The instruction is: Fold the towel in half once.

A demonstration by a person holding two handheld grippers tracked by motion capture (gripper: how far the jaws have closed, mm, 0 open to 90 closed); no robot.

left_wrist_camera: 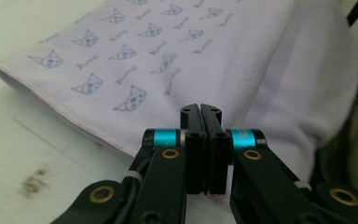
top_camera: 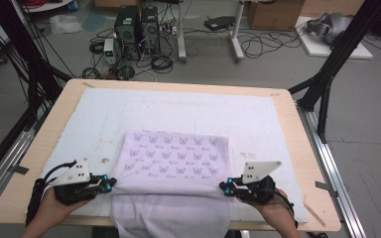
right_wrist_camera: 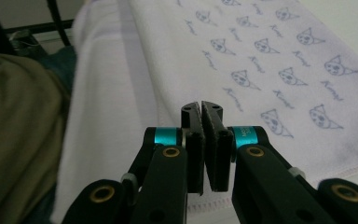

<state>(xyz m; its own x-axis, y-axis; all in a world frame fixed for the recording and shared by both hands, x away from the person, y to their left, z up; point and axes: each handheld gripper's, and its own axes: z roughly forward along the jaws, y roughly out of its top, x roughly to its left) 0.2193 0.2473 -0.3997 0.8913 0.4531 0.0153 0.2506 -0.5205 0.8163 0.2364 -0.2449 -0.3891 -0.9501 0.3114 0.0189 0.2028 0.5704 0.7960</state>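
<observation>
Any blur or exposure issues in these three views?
High view: even light, soft detail, pale lilac cat-print towel readable. Left gripper view: black fingers sharp, towel's far right side blurred, washed out. Right gripper view: dark, olive cloth at left out of focus.

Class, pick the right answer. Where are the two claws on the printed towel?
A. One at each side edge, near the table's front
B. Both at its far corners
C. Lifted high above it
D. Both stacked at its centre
A: the left claw and right claw each pinch a side edge of the towel near the table's front.
</observation>
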